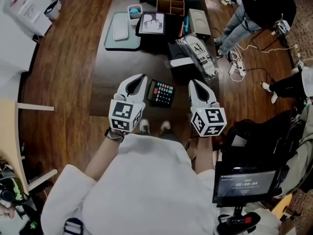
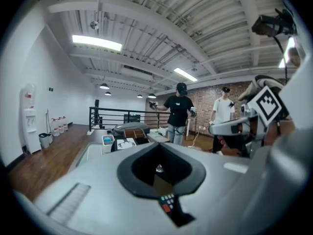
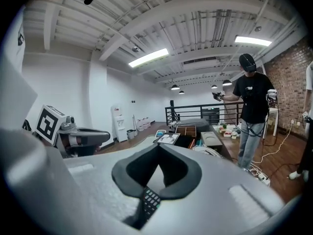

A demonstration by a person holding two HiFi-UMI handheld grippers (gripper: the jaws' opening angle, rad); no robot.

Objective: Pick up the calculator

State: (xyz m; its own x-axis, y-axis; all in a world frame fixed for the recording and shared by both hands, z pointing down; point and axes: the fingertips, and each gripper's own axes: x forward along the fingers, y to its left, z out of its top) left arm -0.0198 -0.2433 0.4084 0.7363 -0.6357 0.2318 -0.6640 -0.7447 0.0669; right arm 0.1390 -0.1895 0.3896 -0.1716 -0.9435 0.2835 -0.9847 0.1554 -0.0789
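Wood floor (image 1: 63,82) surrounds the dark bench (image 1: 110,77) I look down on from the head view. The calculator (image 1: 161,93) lies flat near the bench's near edge, between my two grippers and touching neither. The left gripper (image 1: 141,78) is just to its left and the right gripper (image 1: 194,84) just to its right, both pointing away from me. Farther back on the bench are a tray (image 1: 120,31) and a frame (image 1: 152,23). A person (image 1: 264,6) stands off the far right corner.

From the left gripper view, the jaws are clenched tip to tip with nothing between them. A few coloured calculator keys show through the slit beneath them. The right gripper's marker cube shows at the right edge, and two people stand beyond the bench.

From the right gripper view, these jaws are likewise pressed together and grasp nothing. A strip of dark calculator keys shows through the gap below them. The left gripper is at the left, level with this one.
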